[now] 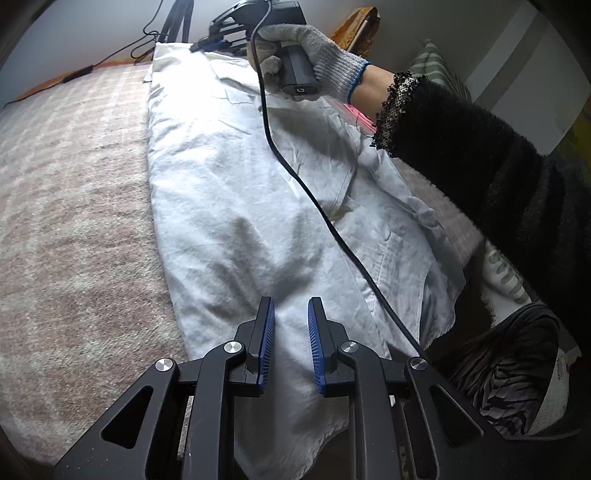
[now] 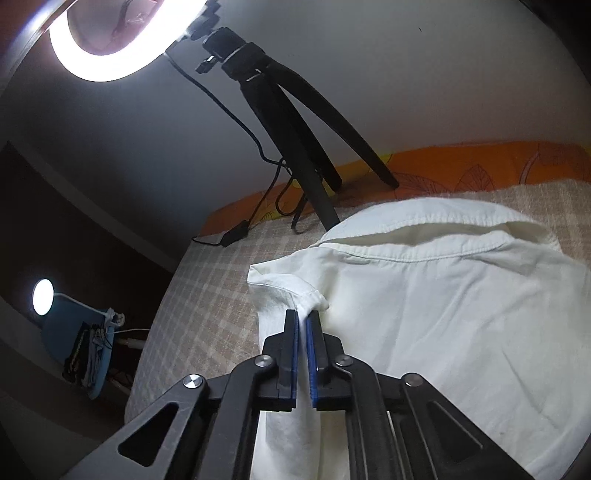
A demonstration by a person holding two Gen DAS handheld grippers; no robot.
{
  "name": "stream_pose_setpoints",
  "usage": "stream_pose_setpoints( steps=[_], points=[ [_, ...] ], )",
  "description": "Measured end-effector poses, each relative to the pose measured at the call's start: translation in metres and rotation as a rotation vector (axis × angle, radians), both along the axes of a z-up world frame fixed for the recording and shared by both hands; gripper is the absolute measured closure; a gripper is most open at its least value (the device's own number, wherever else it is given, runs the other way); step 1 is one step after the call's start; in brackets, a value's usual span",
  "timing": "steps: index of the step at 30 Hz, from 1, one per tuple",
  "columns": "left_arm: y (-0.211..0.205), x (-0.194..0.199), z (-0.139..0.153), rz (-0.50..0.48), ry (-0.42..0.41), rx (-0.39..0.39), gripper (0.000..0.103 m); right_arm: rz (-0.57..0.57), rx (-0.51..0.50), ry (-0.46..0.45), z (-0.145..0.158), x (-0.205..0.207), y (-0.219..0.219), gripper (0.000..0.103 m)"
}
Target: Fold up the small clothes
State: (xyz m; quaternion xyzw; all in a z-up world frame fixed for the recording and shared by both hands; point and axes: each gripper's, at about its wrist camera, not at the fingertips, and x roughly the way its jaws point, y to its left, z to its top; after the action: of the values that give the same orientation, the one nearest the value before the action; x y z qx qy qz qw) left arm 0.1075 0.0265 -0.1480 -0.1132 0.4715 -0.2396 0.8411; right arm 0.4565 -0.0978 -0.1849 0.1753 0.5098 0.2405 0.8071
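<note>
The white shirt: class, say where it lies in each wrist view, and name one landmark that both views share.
Left wrist view: the white shirt runs up the middle, from the left gripper to the far right gripper.
Right wrist view: it fills the lower right, its edge pinched in the right gripper.
Shared landmark: the black tripod, top centre in the left view.

Ring light (image 2: 107, 48) blown out at top left of right wrist view, w/ a second small glaring lamp (image 2: 42, 296) low left; room behind stayed dim. Left wrist view was evenly lit, soft gripper shadows on white shirt (image 1: 240, 206). Both had dark, curved fisheye corners.
</note>
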Motion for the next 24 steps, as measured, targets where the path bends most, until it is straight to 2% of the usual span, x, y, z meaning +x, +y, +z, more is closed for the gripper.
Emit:
stream_pose_setpoints(
  steps=[1, 5, 8, 9, 13, 16, 19, 24],
  points=[
    [-0.001, 0.001, 0.0, 0.001, 0.001, -0.001, 0.086, -0.017, -0.045, -0.001, 0.0, 0.002, -0.003, 0.103],
    [0.001, 0.001, 0.0, -0.001, 0.0, 0.004, 0.086, -0.035, -0.088, 0.041, -0.015, 0.007, -0.009, 0.103],
    [0.001, 0.0, 0.0, 0.003, 0.004, 0.004, 0.086, -0.019, -0.192, 0.034, -0.012, 0.005, 0.001, 0.088],
    [0.001, 0.0, 0.0, 0.002, 0.004, 0.004, 0.086, -0.02, -0.191, 0.008, -0.005, 0.003, 0.001, 0.08],
    [0.001, 0.0, -0.001, 0.004, 0.007, -0.003, 0.086, 0.009, -0.156, -0.073, 0.023, 0.001, 0.009, 0.066],
    [0.002, -0.001, -0.001, 0.004, 0.008, -0.004, 0.086, 0.028, -0.127, -0.071, 0.033, 0.011, 0.019, 0.065],
    [0.001, -0.001, -0.001, -0.001, -0.007, 0.0, 0.086, 0.025, -0.054, 0.029, 0.022, 0.028, 0.024, 0.065],
    [-0.002, 0.001, -0.001, -0.006, -0.012, 0.0, 0.086, 0.01, -0.12, 0.095, 0.006, 0.05, 0.039, 0.065]
  ],
)
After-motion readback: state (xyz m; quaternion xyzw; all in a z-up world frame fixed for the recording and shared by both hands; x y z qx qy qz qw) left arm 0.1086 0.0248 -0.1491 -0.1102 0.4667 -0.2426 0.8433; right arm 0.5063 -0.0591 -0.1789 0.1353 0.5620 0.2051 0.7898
